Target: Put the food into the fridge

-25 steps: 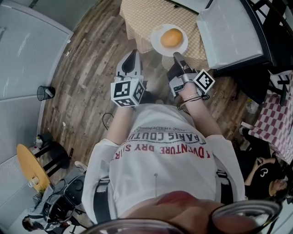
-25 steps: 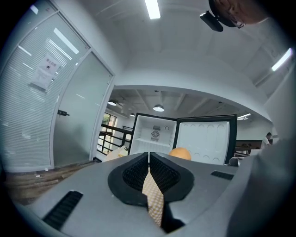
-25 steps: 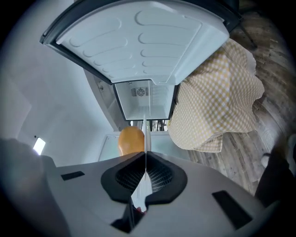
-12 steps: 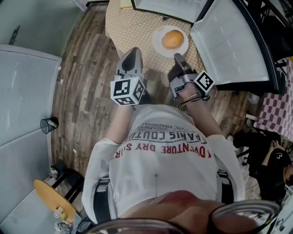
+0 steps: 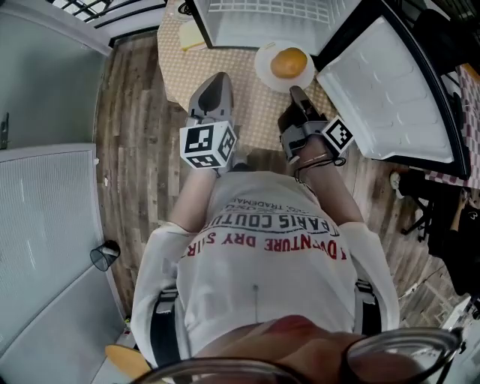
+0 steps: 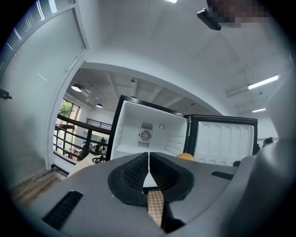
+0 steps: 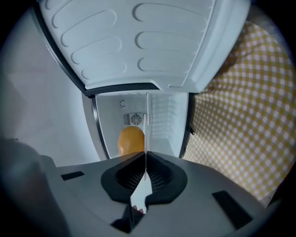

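Checkered bench [image 5: 247,112] under both claws, open fridge [image 5: 259,16] just ahead. Right claw [image 5: 298,93] pinches plate [image 5: 262,71] rim, food [image 5: 289,63] on it. Left claw [image 5: 217,79] closed, empty.

The head view is bright and evenly lit, with only faint shadows. The open white plastic fridge door [image 5: 382,90] at 2 o'clock nearly washes out, and a dark curved rim [image 5: 405,335] at 6 o'clock is blurred. Fisheye bending curves every edge. In the left gripper view, ceiling strip lights [image 6: 263,82] glare at 2 o'clock and the corners darken. In the right gripper view, the thin white plate [image 7: 146,122] edge is crisp, while the grey body of the right gripper [image 7: 145,155] looks soft
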Demonstrator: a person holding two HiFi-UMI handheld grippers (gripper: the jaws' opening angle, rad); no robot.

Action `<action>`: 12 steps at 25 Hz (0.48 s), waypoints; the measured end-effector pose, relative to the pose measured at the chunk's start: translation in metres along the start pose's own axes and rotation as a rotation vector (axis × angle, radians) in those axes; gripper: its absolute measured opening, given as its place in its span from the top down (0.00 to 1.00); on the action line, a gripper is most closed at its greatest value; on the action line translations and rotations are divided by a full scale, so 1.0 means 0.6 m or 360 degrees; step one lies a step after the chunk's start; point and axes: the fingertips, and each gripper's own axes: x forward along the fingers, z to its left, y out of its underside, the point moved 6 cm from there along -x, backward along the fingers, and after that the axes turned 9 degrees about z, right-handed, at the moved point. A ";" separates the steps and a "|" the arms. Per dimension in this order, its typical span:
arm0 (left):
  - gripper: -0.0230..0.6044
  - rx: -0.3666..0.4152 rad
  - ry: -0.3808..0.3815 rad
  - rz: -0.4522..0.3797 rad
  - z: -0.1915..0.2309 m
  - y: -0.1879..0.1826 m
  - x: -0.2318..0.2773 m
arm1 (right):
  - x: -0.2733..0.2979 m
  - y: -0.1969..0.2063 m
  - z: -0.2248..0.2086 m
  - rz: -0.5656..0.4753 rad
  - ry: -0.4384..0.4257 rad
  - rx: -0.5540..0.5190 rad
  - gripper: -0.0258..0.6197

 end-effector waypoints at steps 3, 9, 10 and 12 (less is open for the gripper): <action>0.92 0.0018 0.0075 0.0020 0.043 -0.011 0.046 | 0.047 -0.008 0.000 -0.0104 -0.0027 0.0014 0.91; 0.92 0.0080 0.0139 0.0060 0.103 -0.017 0.109 | 0.112 -0.021 0.009 -0.0234 -0.0020 0.0002 0.91; 0.92 0.0078 0.0141 0.0072 0.109 -0.015 0.116 | 0.119 -0.024 0.011 -0.0245 -0.0012 -0.0004 0.91; 0.92 0.0054 0.0145 0.0093 0.119 -0.011 0.128 | 0.134 -0.031 0.017 -0.0257 -0.0011 -0.0010 0.91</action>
